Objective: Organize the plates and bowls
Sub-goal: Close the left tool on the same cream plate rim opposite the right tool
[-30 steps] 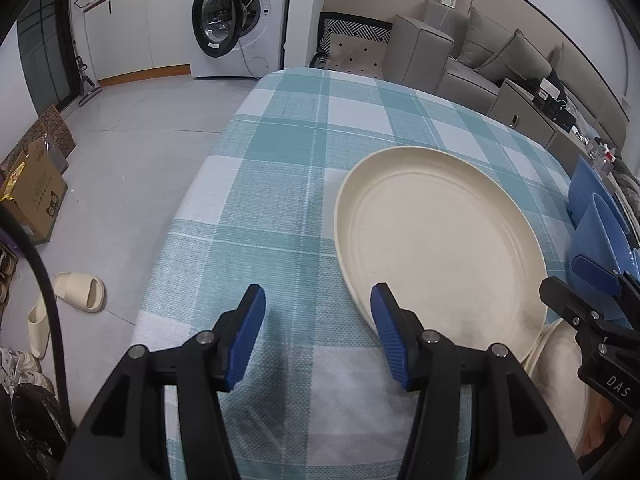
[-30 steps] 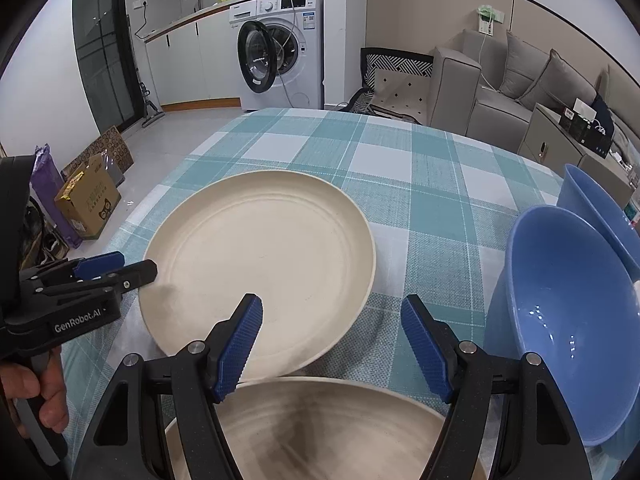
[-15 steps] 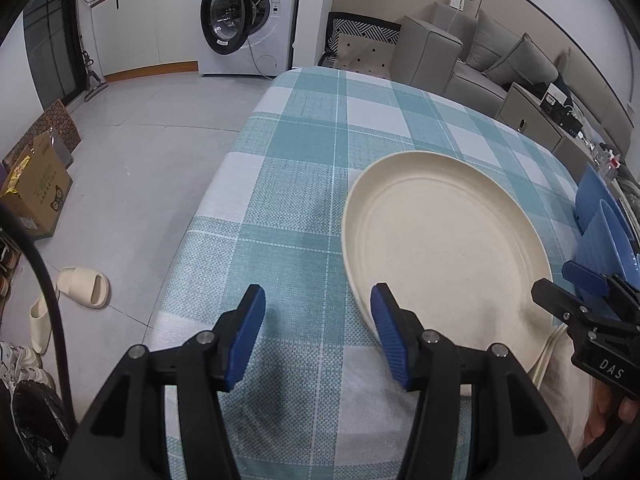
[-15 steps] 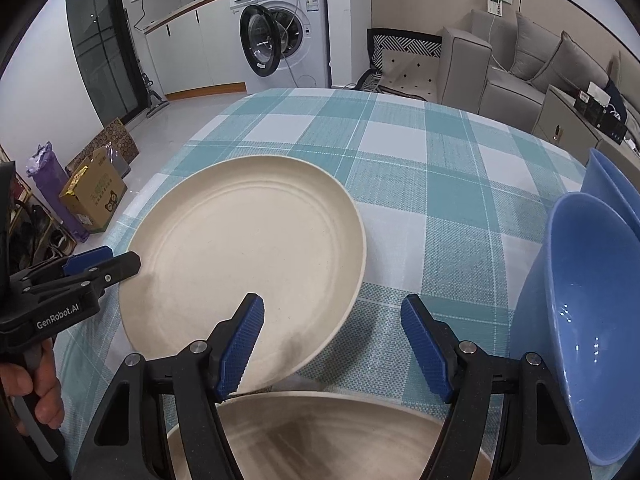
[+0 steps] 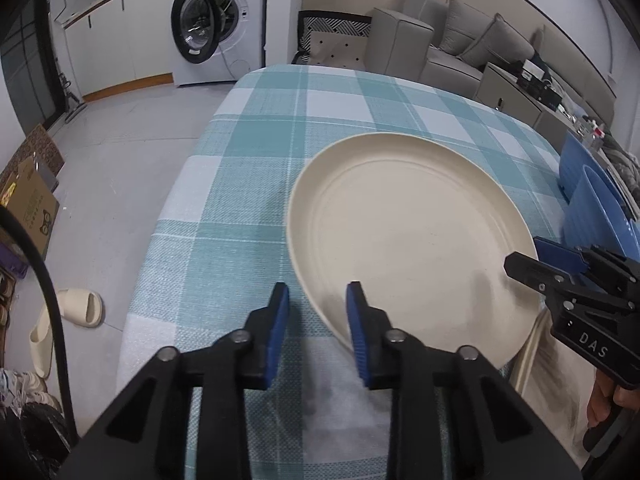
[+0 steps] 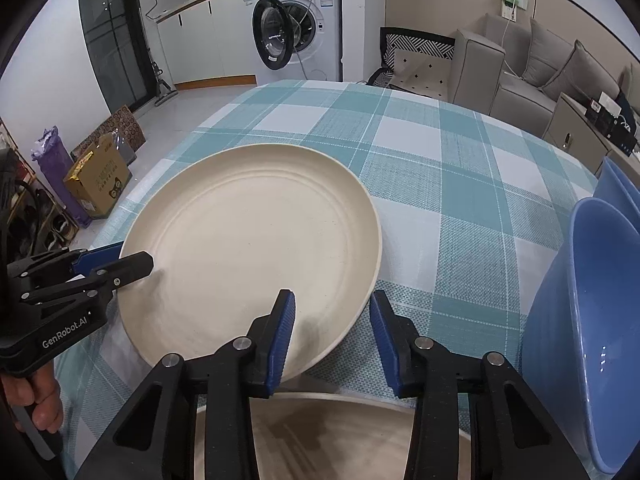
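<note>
Both grippers, left gripper (image 5: 314, 312) and right gripper (image 6: 333, 322), partly open, straddling opposite rims of the cream plate (image 6: 256, 248) without clamping, second plate (image 6: 332, 440) below, blue bowls (image 6: 588, 320) beside, on checked tablecloth (image 6: 440, 168).

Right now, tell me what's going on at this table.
A person holds a gripper in each hand over a checked tablecloth. Both straddle the rim of a cream plate: the left gripper at its left edge, the right gripper at its near edge. Their jaws stand open around the rim, not clamped. The plate's near edge overlaps a second cream plate closer in. Two blue bowls stand to the right, untouched.
</note>
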A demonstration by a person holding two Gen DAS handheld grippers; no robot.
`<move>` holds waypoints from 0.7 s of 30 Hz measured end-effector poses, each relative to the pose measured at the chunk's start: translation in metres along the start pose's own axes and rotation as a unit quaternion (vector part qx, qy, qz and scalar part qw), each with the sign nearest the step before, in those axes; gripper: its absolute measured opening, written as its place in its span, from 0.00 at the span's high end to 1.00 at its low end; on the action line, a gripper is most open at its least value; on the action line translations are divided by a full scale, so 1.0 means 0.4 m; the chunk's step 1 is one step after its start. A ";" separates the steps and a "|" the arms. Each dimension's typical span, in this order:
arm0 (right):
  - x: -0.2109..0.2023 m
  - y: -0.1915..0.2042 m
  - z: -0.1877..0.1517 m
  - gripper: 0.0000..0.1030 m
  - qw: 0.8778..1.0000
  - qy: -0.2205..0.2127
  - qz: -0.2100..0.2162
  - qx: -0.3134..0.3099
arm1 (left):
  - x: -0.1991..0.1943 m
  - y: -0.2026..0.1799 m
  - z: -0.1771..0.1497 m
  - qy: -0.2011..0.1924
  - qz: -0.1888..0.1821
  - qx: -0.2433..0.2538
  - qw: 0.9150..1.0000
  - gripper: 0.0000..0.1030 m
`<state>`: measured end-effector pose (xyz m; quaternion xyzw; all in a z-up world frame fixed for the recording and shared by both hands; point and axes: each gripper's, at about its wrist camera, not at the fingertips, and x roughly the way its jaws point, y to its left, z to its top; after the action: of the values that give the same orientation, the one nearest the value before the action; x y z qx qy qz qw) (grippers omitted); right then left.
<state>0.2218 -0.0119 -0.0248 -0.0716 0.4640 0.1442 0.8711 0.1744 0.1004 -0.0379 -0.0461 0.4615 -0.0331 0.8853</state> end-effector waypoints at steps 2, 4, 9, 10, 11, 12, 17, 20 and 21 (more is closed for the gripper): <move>-0.001 -0.001 -0.002 0.67 1.000 -0.001 -0.003 -0.001 | 0.000 -0.013 -0.002 -0.001 0.008 0.009 1.000 0.79; -0.002 -0.003 -0.002 0.68 1.000 -0.002 -0.003 -0.002 | 0.001 -0.017 -0.002 -0.002 0.014 0.012 1.000 0.79; -0.003 -0.002 -0.004 0.68 1.000 -0.005 -0.006 -0.004 | 0.000 -0.017 -0.002 -0.001 0.015 0.013 1.000 0.79; -0.003 -0.003 -0.004 0.68 1.000 -0.006 -0.005 -0.004 | 0.000 -0.018 -0.002 -0.002 0.016 0.013 1.000 0.79; -0.004 -0.004 -0.004 0.68 1.000 -0.007 -0.004 -0.002 | -0.001 -0.019 -0.002 -0.002 0.016 0.012 1.000 0.79; -0.005 -0.004 -0.003 0.68 1.000 -0.007 -0.004 -0.001 | -0.001 -0.019 -0.002 -0.002 0.015 0.011 1.000 0.79; -0.021 0.000 -0.001 0.68 1.000 -0.017 -0.005 -0.004 | -0.014 -0.022 -0.001 -0.009 0.019 0.010 1.000 0.79; -0.034 0.003 0.000 0.68 1.000 -0.023 -0.004 -0.004 | -0.030 -0.023 0.001 -0.017 0.020 0.009 1.000 0.79; -0.040 0.004 -0.001 0.68 1.000 -0.026 -0.004 -0.005 | -0.037 -0.023 0.001 -0.020 0.021 0.009 1.000 0.79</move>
<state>0.2126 -0.0135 -0.0115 -0.0736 0.4399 0.1451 0.8832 0.1662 0.0926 -0.0246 -0.0290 0.4444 -0.0178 0.8952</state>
